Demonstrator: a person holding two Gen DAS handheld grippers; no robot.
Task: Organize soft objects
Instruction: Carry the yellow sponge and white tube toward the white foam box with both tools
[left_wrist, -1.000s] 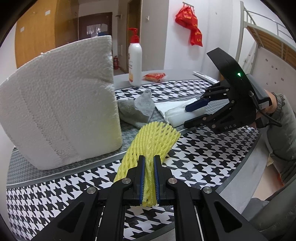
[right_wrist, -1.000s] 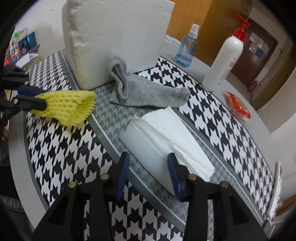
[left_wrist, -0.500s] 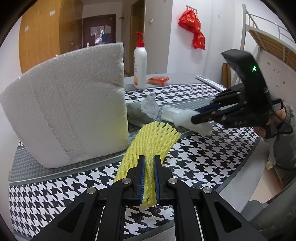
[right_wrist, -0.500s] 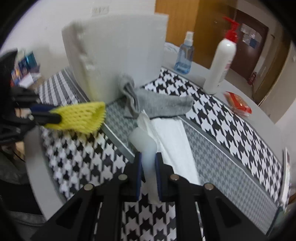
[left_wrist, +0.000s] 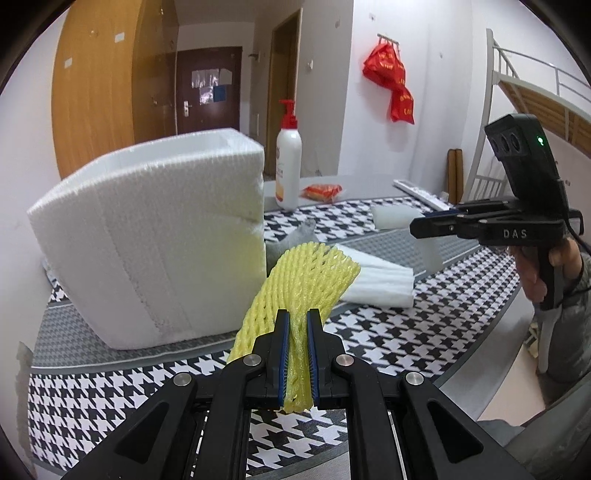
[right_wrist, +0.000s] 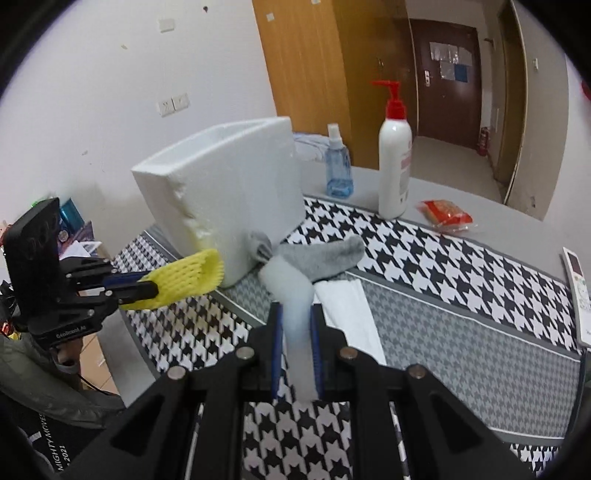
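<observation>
Soft objects: four show here; two are lifted in grippers, two lie on the houndstooth mat.
Yellow foam net: clamped in the left gripper, jaws squeezed onto its lower end; it hangs above the mat just in front of the white foam box.
White foam sheet: pinched by the right gripper, jaws pressed together on it; it is clear of the mat, one end curling up past the fingertips.
Grey sock: lies on the mat at the foot of the box, touching or nearly touching its wall; no gripper is on it.
White folded sheets: flat on the mat just beside the right gripper, not gripped.
Foam box: open at the top; from these views I cannot tell whether anything is inside.
Done so far: by my reading, only the pick-ups of the net and the foam sheet.
Left to do: likely dropping both held pieces into the box, then collecting the sock and the folded sheets.
Bystanders: pump bottle, spray bottle and red snack packet stand well apart and look like no part of the job.
</observation>
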